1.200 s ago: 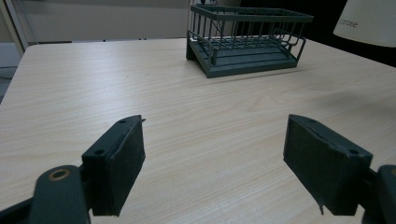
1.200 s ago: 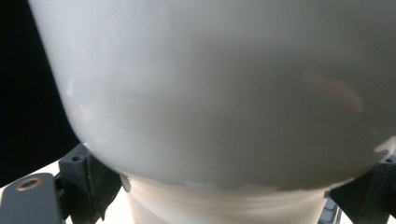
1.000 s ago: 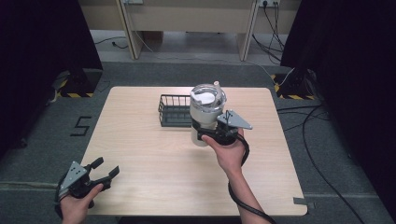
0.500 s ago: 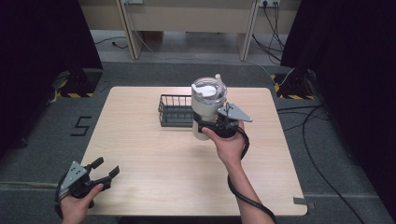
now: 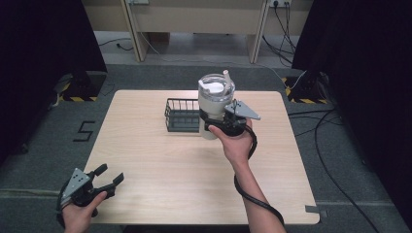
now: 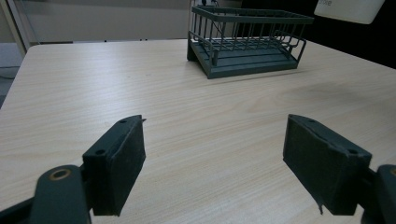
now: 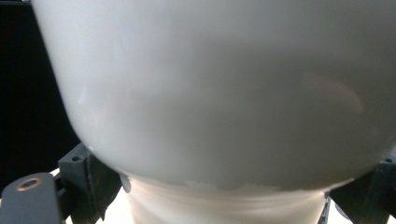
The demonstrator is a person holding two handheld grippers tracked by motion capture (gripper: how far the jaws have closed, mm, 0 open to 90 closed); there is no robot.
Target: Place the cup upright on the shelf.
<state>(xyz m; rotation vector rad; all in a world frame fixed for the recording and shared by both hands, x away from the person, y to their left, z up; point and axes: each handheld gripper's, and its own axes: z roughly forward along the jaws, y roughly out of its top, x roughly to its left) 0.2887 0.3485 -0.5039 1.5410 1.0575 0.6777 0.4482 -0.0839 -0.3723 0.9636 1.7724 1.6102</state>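
One gripper works: the right gripper [image 5: 217, 124] clamps the white tumbler [image 5: 214, 104] near the table's [image 5: 145, 160] far edge, seemingly lifted beside the wire basket [image 5: 180, 115]. Keep it upright. Left gripper [image 5: 108, 176] rests wide open, near-left corner.
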